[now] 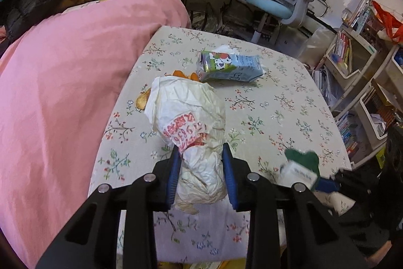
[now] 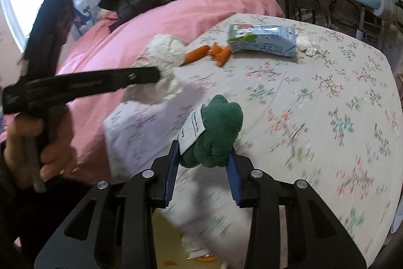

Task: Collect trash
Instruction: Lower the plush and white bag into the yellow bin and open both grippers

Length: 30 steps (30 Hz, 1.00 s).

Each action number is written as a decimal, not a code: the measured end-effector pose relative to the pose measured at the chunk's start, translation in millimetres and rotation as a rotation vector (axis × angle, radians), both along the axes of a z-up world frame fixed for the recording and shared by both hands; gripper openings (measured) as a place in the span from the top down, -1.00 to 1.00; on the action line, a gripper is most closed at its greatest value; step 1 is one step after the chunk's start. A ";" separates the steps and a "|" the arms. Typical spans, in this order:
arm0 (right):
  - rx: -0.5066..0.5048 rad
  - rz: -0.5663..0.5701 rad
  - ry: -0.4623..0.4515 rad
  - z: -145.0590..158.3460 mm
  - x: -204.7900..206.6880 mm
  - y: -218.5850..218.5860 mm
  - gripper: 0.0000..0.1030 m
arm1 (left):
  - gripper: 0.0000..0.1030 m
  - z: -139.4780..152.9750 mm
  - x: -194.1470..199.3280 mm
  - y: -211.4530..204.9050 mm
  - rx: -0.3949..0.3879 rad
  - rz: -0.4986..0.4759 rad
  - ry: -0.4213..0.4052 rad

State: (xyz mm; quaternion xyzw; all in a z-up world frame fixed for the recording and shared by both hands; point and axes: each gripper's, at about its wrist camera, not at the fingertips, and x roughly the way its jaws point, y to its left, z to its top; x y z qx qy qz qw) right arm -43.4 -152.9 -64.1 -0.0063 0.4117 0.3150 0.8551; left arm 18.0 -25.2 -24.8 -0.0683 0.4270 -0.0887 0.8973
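Left wrist view: the left gripper [image 1: 201, 168] has its jaws clamped on a crumpled white bag [image 1: 191, 122] with red print, which sticks out toward 12 o'clock over the floral sheet [image 1: 277, 102]. Past the bag's tip, at 12 to 1 o'clock, a milk carton [image 1: 230, 66] lies on its side, with orange peels [image 1: 185, 75] just beside it and a white tissue [image 1: 226, 49] behind it. At 3 o'clock the right gripper [image 1: 325, 184] shows, blurred, carrying a green cloth [image 1: 302, 158]. A pink quilt [image 1: 63, 92] fills 9 o'clock.

Right wrist view: the right gripper [image 2: 204, 158] has its jaws closed on the green cloth [image 2: 216, 132], which bears a white tag. At 10 o'clock the left gripper [image 2: 156, 75] holds the bag [image 2: 161, 67] off the sheet. The peels [image 2: 211, 53], carton [image 2: 262, 40] and tissue [image 2: 307, 44] lie at 12 to 1 o'clock, near one another.

Judgement: both pickups look done, so the carry to a bin seems in hand. No bin is clearly visible; something orange shows low at 6 o'clock, but I cannot tell what. Next calls for dropping both loads, then fetching the carton, peels and tissue.
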 end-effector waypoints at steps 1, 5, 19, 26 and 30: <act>0.001 0.013 -0.005 1.2 -10.8 1.5 0.34 | 0.37 1.4 -5.0 -1.0 0.007 0.001 -0.008; -0.016 0.066 -0.020 1.3 -53.2 10.0 0.33 | 0.37 4.6 -19.1 -3.9 0.018 0.002 -0.030; -0.162 0.200 0.081 -41.7 -132.9 37.3 -0.03 | 0.37 4.4 -44.4 -10.4 0.043 -0.012 -0.048; -0.040 0.006 -0.003 -20.4 -114.7 3.5 -0.19 | 0.37 2.1 -56.7 -16.4 0.061 -0.024 -0.049; 0.025 -0.095 -0.045 -9.3 -106.4 -16.0 -0.26 | 0.37 -0.1 -64.7 -19.8 0.074 -0.032 -0.051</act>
